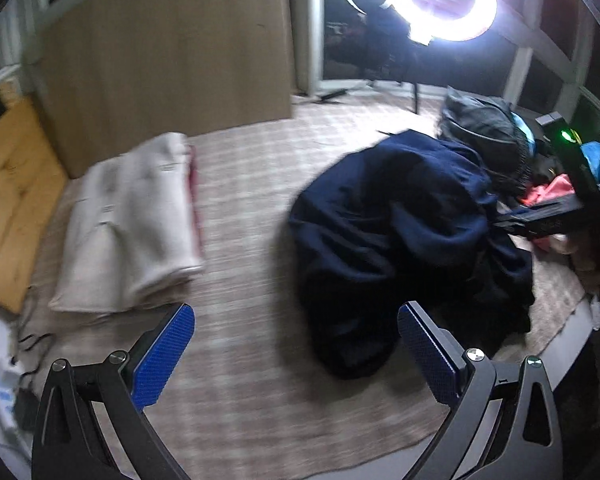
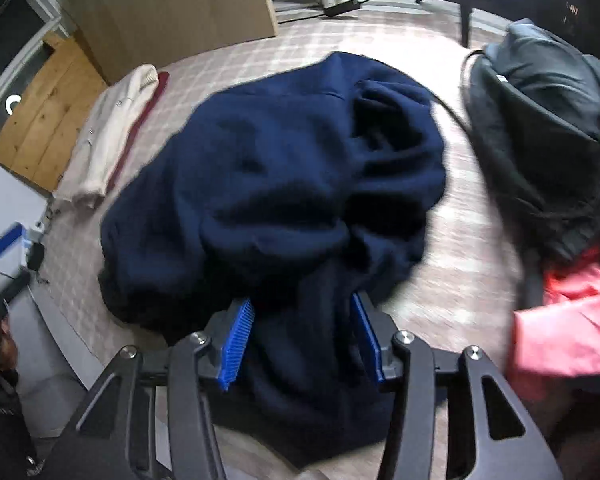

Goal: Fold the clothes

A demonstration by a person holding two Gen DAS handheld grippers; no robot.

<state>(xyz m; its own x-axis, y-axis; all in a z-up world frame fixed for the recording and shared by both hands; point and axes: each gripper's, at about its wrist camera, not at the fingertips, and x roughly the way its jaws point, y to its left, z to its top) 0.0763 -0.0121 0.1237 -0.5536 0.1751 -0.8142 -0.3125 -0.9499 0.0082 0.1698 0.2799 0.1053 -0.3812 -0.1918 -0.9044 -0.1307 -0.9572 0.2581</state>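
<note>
Two risks show: the right gripper, clamped on a thick bunch of the crumpled navy garment mid-mat, could drag several layers together, while the left gripper hovers agape, steadying nothing.

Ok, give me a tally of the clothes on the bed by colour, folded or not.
Navy: 1, the navy garment, crumpled, with the right hand-held gripper closed on its near edge.
Cream: 1, the cream garment, folded.
Dark red: 1, the dark red piece, under the cream one.
Dark grey-black: 1, the dark jacket.
Coral pink: 1, the pink garment.
Total: 5
</note>
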